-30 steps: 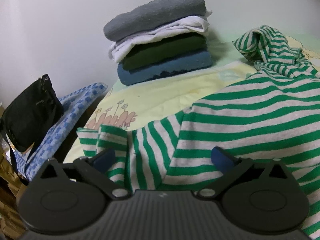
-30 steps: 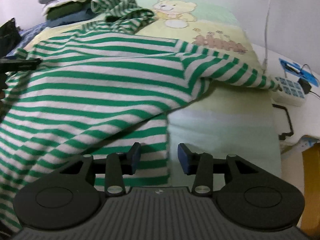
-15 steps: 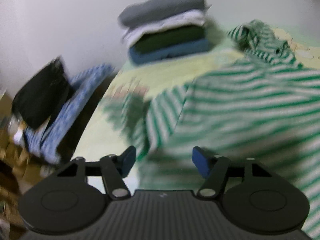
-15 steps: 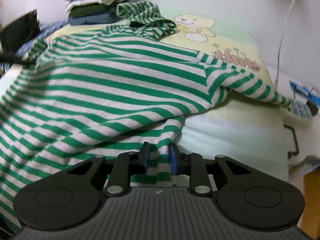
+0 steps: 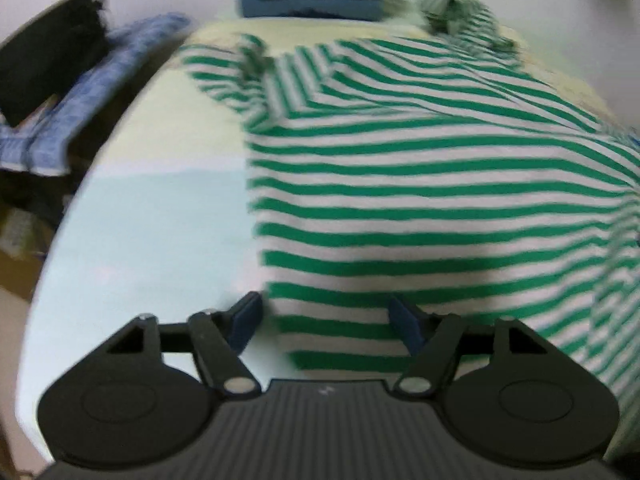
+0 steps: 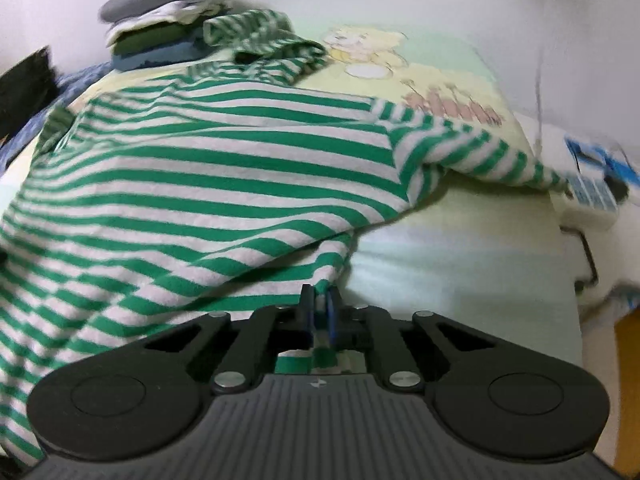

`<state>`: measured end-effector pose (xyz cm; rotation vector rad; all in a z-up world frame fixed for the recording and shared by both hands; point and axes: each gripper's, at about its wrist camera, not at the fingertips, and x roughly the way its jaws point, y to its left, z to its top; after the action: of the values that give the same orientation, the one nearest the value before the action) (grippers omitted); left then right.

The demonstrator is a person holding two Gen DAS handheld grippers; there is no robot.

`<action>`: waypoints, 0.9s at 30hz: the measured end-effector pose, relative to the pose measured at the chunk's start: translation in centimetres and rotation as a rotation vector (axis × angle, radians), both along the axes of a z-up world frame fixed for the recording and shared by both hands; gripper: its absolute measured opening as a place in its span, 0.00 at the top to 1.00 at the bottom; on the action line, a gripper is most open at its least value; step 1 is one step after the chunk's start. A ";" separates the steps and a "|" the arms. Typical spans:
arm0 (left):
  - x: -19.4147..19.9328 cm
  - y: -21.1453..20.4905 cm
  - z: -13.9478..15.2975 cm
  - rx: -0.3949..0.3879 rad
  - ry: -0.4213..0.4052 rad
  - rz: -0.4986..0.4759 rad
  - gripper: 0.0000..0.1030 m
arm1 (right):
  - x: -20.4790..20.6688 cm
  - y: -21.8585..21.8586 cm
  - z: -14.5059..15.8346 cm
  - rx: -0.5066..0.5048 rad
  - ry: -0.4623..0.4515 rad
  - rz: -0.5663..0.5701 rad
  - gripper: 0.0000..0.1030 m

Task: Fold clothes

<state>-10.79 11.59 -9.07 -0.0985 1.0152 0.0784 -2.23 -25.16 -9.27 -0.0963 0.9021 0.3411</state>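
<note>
A green and white striped hooded top (image 5: 420, 184) lies spread on the bed (image 5: 152, 240). In the left wrist view my left gripper (image 5: 326, 320) is open, its fingers either side of the top's bottom left corner. In the right wrist view the top (image 6: 192, 184) fills the left and middle. My right gripper (image 6: 319, 312) is shut on the top's bottom right hem corner, and the cloth rises into the pinch. The hood (image 6: 260, 36) lies bunched at the far end.
A stack of folded clothes (image 6: 168, 12) stands at the far end of the bed by the wall. A black bag (image 5: 48, 68) and blue checked cloth (image 5: 92, 92) lie off the bed's left side. A power strip (image 6: 592, 192) and cable lie on the right.
My left gripper has pulled back from the left sleeve to the bottom left hem corner and stays open. My right gripper has closed on the bottom right hem corner and lifted it slightly.
</note>
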 end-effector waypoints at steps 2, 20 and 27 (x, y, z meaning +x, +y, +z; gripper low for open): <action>-0.3 -0.2 0.0 -0.001 -0.020 -0.042 0.41 | -0.3 -0.4 0.3 0.025 0.017 -0.060 0.94; -1.2 5.9 7.9 0.033 -0.198 -0.087 0.93 | -9.7 -5.5 2.7 0.077 0.044 -0.348 0.93; -4.2 4.7 4.1 -0.028 -0.043 -0.201 0.35 | -12.6 -5.4 3.4 0.008 -0.001 -0.212 0.25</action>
<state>-15.02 16.30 -4.98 -0.0233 0.9788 -0.1211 -14.83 -30.56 -5.89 0.0070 0.9013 0.1468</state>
